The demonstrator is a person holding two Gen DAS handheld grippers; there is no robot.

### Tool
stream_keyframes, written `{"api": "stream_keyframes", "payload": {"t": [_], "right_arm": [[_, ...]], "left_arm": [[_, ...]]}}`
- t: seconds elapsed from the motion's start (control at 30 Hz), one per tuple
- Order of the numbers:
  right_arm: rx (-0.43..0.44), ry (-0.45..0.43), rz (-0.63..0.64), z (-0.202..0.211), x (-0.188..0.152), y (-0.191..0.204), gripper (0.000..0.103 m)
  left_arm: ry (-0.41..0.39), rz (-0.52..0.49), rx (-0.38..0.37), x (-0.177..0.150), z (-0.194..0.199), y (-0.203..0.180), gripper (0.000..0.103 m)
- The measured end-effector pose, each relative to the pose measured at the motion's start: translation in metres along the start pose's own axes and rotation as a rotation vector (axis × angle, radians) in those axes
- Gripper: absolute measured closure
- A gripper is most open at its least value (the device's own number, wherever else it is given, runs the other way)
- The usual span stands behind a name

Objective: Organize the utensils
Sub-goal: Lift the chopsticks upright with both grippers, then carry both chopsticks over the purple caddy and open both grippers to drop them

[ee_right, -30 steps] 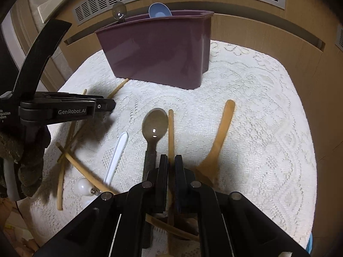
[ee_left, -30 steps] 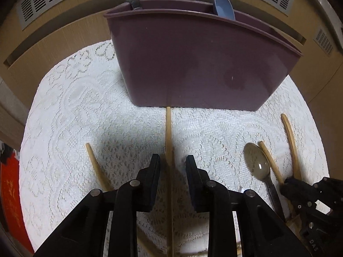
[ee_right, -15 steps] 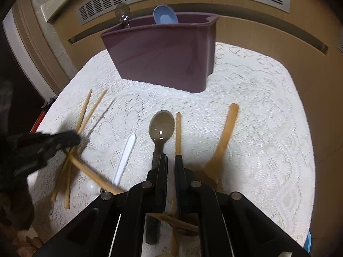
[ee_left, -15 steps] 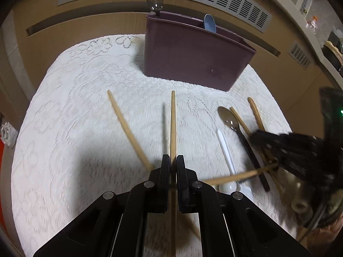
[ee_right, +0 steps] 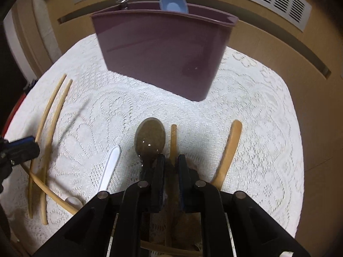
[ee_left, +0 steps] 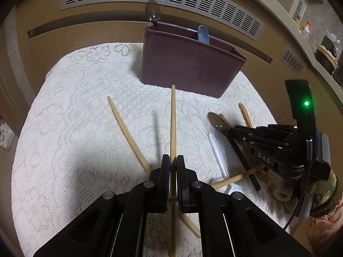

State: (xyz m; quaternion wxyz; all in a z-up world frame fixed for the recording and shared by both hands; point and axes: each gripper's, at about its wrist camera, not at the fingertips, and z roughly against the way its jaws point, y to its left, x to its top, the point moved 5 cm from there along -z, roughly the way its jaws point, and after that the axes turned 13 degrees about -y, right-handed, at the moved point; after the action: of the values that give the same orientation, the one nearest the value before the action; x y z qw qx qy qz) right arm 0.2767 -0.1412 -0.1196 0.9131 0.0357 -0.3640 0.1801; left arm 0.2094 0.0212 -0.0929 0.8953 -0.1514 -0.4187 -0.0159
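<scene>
Wooden chopstick is pinched tight in the left gripper, aimed at the purple bin where spoons stand. The right gripper squeezes another stick lying on the lace cloth.

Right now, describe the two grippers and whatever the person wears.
Both grippers are matte black plastic linkages with silver rivets and flat dark pads. The left gripper fills its own view. The right gripper bears white "DAS" lettering, a black box with a green light and a black cable. Behind it shows a mottled green-brown knit cuff.
</scene>
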Motion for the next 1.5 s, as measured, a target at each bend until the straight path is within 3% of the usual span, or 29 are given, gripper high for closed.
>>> {"api": "stream_keyframes", "payload": {"t": [0.17,0.47,0.8,1.03,1.23,1.5], "right_arm": [[0.061,-0.039,-0.029,0.016,0.002,0.003,0.096],[0.095,-0.151,-0.064,0.068,0.011,0.006,0.096],[0.123,-0.303,-0.102,0.129,0.026,0.006,0.096],[0.122,-0.438,-0.105,0.177,0.053,0.002,0.096],[0.109,-0.572,-0.085,0.220,0.098,-0.006,0.096],[0.058,-0.709,-0.048,0.254,0.160,-0.022,0.096]], "left_arm": [[-0.010,-0.014,-0.004,0.002,0.006,-0.005,0.097],[-0.054,-0.019,-0.014,0.006,0.028,-0.013,0.097],[-0.175,-0.049,-0.037,0.030,0.077,-0.037,0.097],[-0.312,-0.119,-0.053,0.080,0.113,-0.062,0.097],[-0.432,-0.202,-0.061,0.131,0.139,-0.085,0.097],[-0.510,-0.259,-0.052,0.189,0.137,-0.100,0.097]]}}
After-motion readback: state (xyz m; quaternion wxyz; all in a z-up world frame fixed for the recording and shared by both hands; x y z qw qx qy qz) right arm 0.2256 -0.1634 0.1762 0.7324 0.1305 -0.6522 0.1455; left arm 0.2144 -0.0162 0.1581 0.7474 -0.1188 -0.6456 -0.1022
